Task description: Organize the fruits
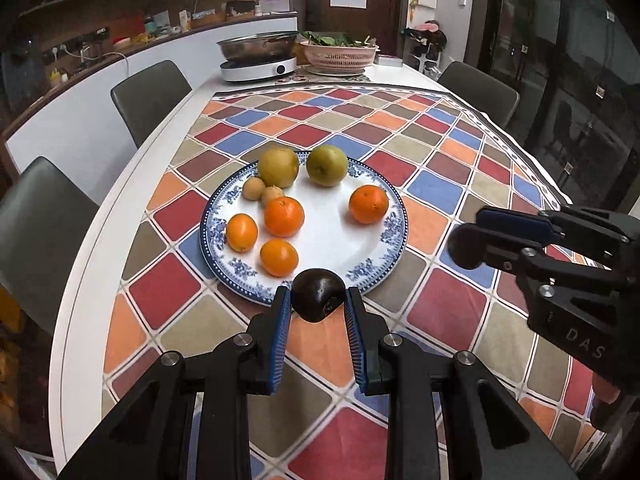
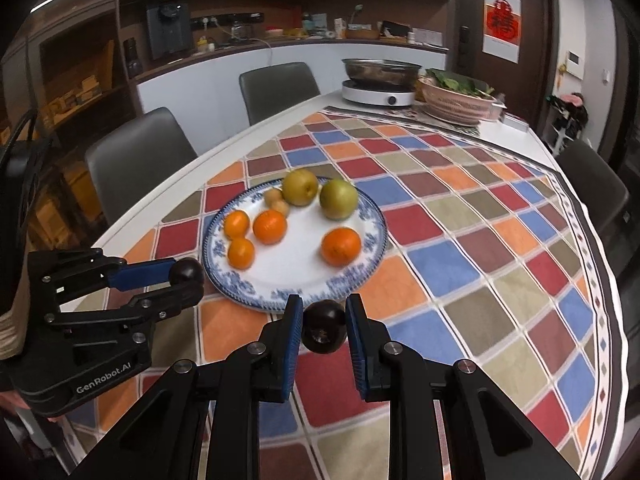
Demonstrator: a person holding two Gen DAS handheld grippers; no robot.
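- Left gripper (image 1: pixel 318 300): I hold it pinched on a dark plum (image 1: pixel 319 295) above the plate (image 1: pixel 372 240) near rim, ready to set down.
- Right gripper (image 2: pixel 323 326): I hold it clamped on a second plum (image 2: pixel 323 332), short of that rim, awaiting its place beside the oranges (image 2: pixel 341 246).

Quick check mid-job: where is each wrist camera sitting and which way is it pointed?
Left wrist: behind the left tongs gripping a dark plum, facing the blue-rimmed plate; right tongs enter at right.
Right wrist: behind the right tongs gripping another dark plum, facing the same plate; left tongs at left.
Shared: plate, oranges, pears, checkered tablecloth.
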